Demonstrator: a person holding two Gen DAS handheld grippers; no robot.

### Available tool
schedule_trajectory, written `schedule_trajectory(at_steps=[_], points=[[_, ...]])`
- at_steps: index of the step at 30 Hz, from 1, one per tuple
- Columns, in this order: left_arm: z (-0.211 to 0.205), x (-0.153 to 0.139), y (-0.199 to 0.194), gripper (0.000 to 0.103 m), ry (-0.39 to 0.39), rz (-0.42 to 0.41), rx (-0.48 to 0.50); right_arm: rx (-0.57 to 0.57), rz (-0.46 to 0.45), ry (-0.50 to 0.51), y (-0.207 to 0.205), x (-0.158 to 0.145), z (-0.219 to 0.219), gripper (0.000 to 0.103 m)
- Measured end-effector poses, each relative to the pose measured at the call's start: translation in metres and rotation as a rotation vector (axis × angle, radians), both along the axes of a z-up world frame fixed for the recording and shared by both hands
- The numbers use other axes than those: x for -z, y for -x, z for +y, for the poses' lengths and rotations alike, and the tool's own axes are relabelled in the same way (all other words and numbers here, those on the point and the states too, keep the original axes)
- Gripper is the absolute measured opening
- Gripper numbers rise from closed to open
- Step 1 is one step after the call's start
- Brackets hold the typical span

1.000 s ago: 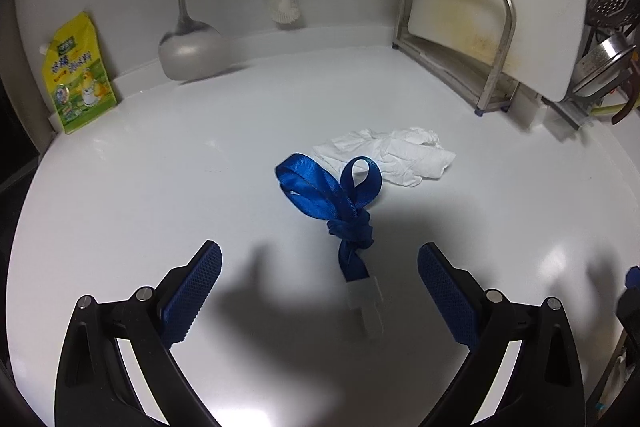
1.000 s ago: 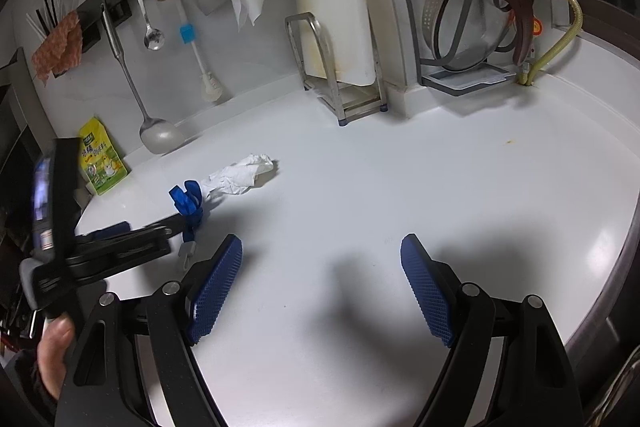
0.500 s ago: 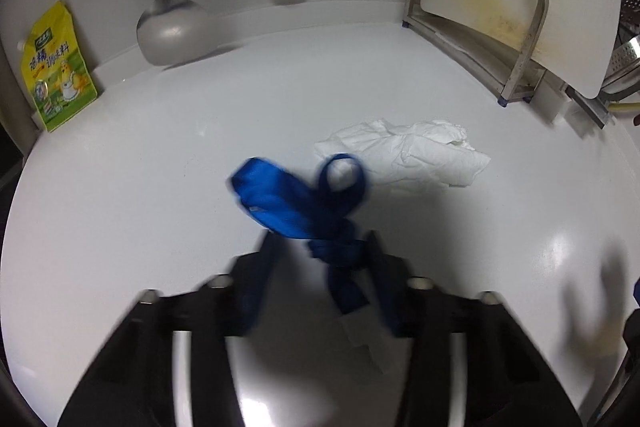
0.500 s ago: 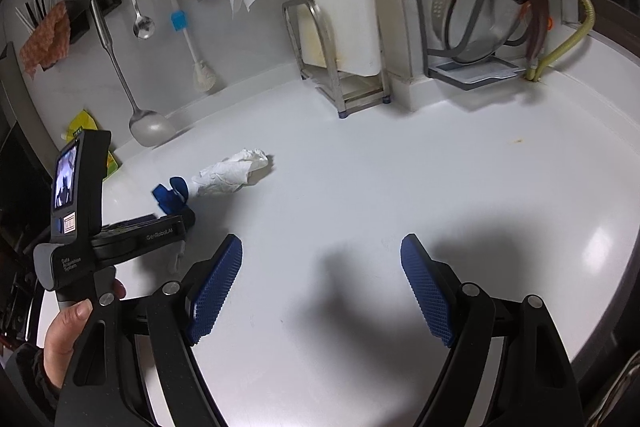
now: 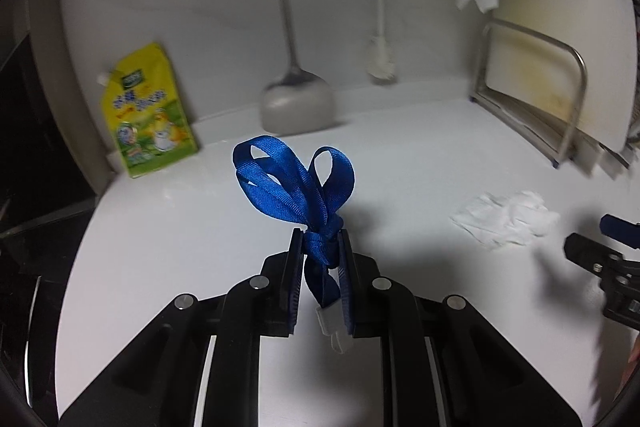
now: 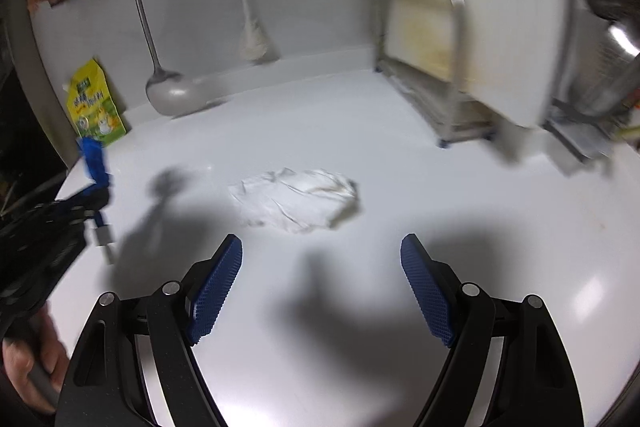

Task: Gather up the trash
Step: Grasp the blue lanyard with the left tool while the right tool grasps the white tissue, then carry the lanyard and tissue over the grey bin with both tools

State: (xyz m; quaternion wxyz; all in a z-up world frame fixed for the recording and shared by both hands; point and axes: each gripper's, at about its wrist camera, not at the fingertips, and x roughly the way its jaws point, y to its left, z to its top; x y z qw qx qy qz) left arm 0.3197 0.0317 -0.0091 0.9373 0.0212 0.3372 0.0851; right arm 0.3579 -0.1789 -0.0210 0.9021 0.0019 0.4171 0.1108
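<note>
My left gripper [image 5: 320,247] is shut on the knot of a blue ribbon lanyard [image 5: 296,187] and holds it above the white counter; its loops stick up past the fingertips and a white clip hangs below. The lanyard also shows at the left edge of the right wrist view [image 6: 94,163]. A crumpled white tissue [image 6: 298,201] lies on the counter just ahead of my right gripper [image 6: 322,269], which is open and empty. The tissue also shows in the left wrist view [image 5: 506,219].
A yellow-green pouch [image 5: 148,115] leans on the back wall. A ladle [image 5: 296,103] and a brush [image 5: 380,27] hang there. A metal rack with a cutting board [image 6: 452,59] stands at the right. The counter edge [image 5: 76,251] drops off at the left.
My left gripper closed on the lanyard's knot and lifted it off the counter. My right gripper moved left and forward toward the tissue, staying open.
</note>
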Motion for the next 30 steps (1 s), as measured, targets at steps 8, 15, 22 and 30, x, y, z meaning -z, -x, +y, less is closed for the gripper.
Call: schedule_trajectory(at_steps=[8, 15, 22, 30], points=[[0.005, -0.002, -0.004, 0.017, -0.004, -0.014, -0.014, -0.004, 0.082, 0.088, -0.045, 0.024, 0.04, 0.077], [0.007, 0.0, 0.003, 0.017, 0.008, -0.018, -0.01, -0.044, 0.095, 0.105, -0.045, 0.032, 0.054, 0.015], [0.017, -0.008, 0.038, 0.017, 0.031, -0.035, -0.005, -0.054, 0.034, 0.027, -0.005, 0.012, 0.05, 0.011], [0.011, -0.017, 0.129, 0.017, 0.043, -0.043, 0.084, -0.016, 0.001, -0.031, 0.111, -0.014, 0.034, 0.011]])
